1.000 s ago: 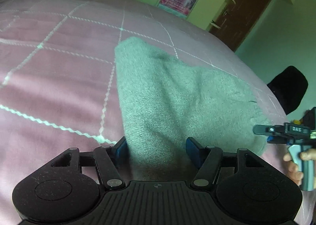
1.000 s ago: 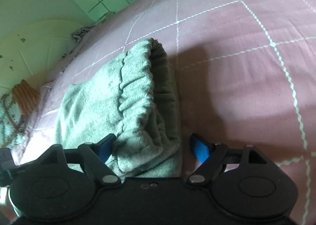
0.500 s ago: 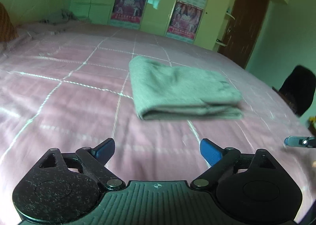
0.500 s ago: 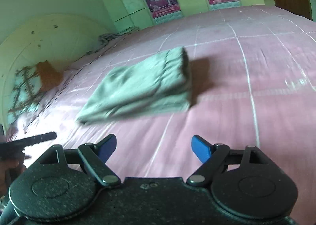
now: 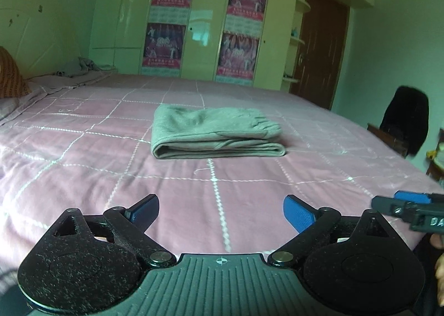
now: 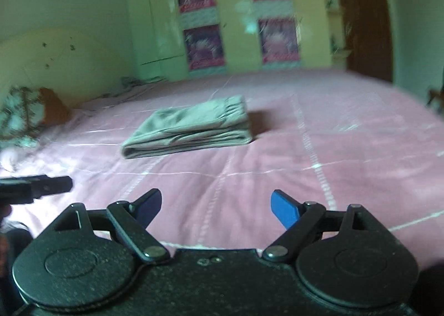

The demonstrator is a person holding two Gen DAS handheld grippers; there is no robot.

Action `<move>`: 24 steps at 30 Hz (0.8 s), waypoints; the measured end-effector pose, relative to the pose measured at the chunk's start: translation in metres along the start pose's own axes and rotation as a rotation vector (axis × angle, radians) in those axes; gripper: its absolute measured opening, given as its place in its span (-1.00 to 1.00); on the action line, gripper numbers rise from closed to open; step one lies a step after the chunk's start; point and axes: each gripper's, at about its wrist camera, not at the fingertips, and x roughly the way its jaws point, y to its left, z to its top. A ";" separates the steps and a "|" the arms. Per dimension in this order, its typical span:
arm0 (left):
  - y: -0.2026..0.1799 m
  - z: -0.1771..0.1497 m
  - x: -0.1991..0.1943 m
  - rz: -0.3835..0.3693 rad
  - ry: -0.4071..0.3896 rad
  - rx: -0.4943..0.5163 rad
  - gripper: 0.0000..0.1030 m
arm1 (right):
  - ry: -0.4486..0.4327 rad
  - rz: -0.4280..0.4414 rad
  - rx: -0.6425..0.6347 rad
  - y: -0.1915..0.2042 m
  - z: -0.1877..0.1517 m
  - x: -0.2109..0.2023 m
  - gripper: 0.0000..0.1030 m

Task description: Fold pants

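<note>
The grey pants (image 5: 213,132) lie folded in a flat rectangular stack in the middle of the pink bed; they also show in the right wrist view (image 6: 191,128), waistband to the right. My left gripper (image 5: 220,212) is open and empty, held back near the bed's near edge, well short of the pants. My right gripper (image 6: 216,206) is open and empty too, also well back from the pants. The right gripper's tip (image 5: 410,209) shows at the right edge of the left wrist view; the left gripper's tip (image 6: 36,187) shows at the left of the right wrist view.
The pink quilted bed cover (image 5: 83,155) has white grid lines. A crumpled grey cloth (image 5: 79,67) lies at the far left corner, a pillow (image 5: 11,77) at the left. Wardrobes with posters (image 5: 205,24) stand behind, a brown door (image 5: 319,49) and a dark chair (image 5: 405,121) to the right.
Both grippers let go of the pants and pulled back and up from them. The pants went from between the jaws to lying folded further off on the bed.
</note>
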 end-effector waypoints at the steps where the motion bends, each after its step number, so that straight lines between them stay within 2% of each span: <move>1: -0.003 -0.003 -0.005 -0.003 -0.013 -0.005 0.86 | 0.001 -0.008 -0.008 0.003 -0.001 -0.001 0.67; 3: -0.009 -0.011 -0.011 -0.016 -0.032 0.001 0.86 | -0.005 -0.015 -0.001 0.006 -0.001 -0.005 0.67; 6: -0.012 -0.018 -0.008 -0.028 0.002 0.010 0.86 | -0.019 0.002 -0.032 0.013 -0.007 -0.010 0.68; 8: -0.012 -0.018 -0.007 -0.027 0.008 0.013 0.86 | 0.005 -0.002 -0.070 0.018 -0.014 -0.008 0.68; 10: -0.013 -0.019 -0.009 -0.030 0.002 0.019 0.86 | 0.025 0.006 -0.057 0.018 -0.014 -0.004 0.68; 24: -0.017 -0.020 -0.011 -0.034 0.001 0.029 0.86 | 0.007 -0.019 -0.069 0.018 -0.016 -0.006 0.68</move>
